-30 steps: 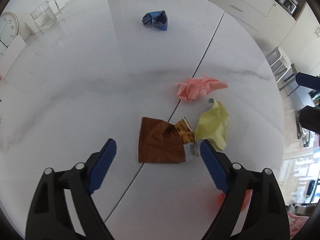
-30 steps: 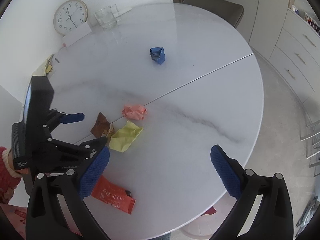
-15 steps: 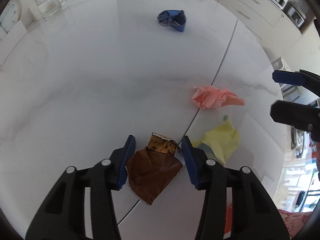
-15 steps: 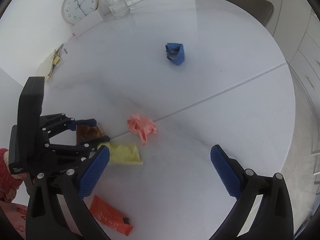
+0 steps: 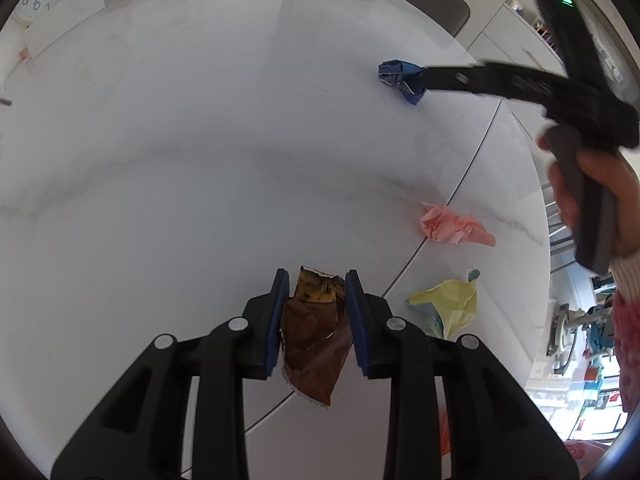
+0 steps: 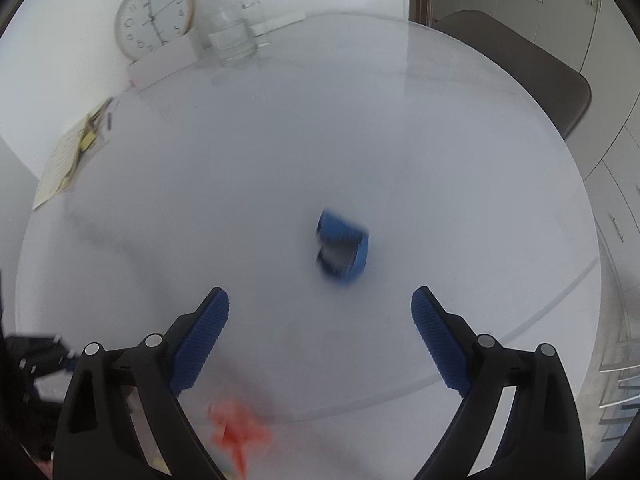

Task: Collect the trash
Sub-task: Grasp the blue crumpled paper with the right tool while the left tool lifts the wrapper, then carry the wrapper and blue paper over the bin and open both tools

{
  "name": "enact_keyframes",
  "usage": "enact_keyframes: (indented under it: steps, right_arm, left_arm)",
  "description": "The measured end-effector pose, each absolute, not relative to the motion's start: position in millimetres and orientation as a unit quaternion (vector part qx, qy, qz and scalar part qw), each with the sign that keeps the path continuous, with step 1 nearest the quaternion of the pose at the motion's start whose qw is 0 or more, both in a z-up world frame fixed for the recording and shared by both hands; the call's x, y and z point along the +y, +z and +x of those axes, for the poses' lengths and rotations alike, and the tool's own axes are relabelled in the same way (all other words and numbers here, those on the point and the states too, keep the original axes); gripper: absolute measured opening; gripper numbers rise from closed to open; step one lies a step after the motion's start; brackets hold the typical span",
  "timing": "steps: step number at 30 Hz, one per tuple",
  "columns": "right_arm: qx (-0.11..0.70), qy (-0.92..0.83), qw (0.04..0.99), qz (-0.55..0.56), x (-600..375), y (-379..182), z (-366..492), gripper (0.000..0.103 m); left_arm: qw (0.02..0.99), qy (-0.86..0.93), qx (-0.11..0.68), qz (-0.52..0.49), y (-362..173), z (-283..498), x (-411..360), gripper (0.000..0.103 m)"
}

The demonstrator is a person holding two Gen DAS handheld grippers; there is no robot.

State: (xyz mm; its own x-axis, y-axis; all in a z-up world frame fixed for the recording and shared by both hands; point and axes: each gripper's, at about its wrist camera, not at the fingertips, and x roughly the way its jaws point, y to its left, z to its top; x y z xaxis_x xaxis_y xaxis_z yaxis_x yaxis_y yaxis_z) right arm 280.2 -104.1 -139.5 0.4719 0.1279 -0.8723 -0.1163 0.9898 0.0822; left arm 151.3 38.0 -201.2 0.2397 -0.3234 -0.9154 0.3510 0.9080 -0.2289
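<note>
My left gripper (image 5: 317, 280) is shut on a brown snack wrapper (image 5: 314, 344) and holds it above the white round table (image 5: 180, 160). A crumpled pink paper (image 5: 452, 229) and a yellow paper (image 5: 448, 306) lie to its right. A crumpled blue wrapper (image 5: 400, 78) lies at the far right. My right gripper (image 6: 320, 308) is open and empty, with the blue wrapper (image 6: 342, 250) just ahead of its fingertips, blurred. The pink paper (image 6: 236, 426) shows blurred under its left finger.
A wall clock (image 6: 154, 16) and a glass vase (image 6: 232, 38) stand at the table's far edge. Papers (image 6: 68, 160) lie at the left edge. A grey chair (image 6: 532, 76) stands behind the table. Cabinets (image 6: 616, 208) are to the right.
My left gripper closed on the brown wrapper and lifted it. My right gripper moved forward across the table toward the blue wrapper, staying open.
</note>
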Motion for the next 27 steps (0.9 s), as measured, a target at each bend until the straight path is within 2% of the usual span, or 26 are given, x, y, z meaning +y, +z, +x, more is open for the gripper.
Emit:
enact_keyframes:
  steps: [3, 5, 7, 8, 10, 18, 27]
  right_arm:
    - [0.519, 0.064, 0.853, -0.008, -101.4, -149.9, 305.2, 0.086]
    - [0.537, 0.061, 0.841, -0.018, -99.7, -160.0, 315.1, 0.077]
    - [0.553, 0.059, 0.831, -0.025, -99.8, -169.5, 319.6, 0.055]
    - [0.556, 0.059, 0.828, -0.026, -102.4, -171.3, 318.3, 0.048]
    - [0.553, 0.055, 0.830, -0.033, -104.2, -170.5, 316.3, 0.029]
    - [0.525, 0.054, 0.849, 0.024, -126.7, -132.5, 280.8, 0.029]
    - [0.486, 0.005, 0.870, 0.084, -157.8, -69.4, 113.9, 0.029]
  left_arm:
    - [0.790, -0.210, 0.577, 0.002, -196.3, 151.7, 44.2, 0.029]
    - [0.790, -0.209, 0.576, -0.005, -194.6, 156.9, 48.3, 0.029]
    - [0.792, -0.208, 0.573, -0.012, -190.2, 159.5, 51.1, 0.029]
    - [0.794, -0.208, 0.571, -0.015, -188.1, 160.2, 53.0, 0.029]
    - [0.796, -0.210, 0.567, -0.024, -182.8, 162.3, 58.8, 0.029]
    - [0.804, -0.214, 0.553, -0.041, -155.9, 158.3, 70.6, 0.029]
    - [0.800, -0.287, 0.526, 0.011, -114.6, 102.8, 35.1, 0.029]
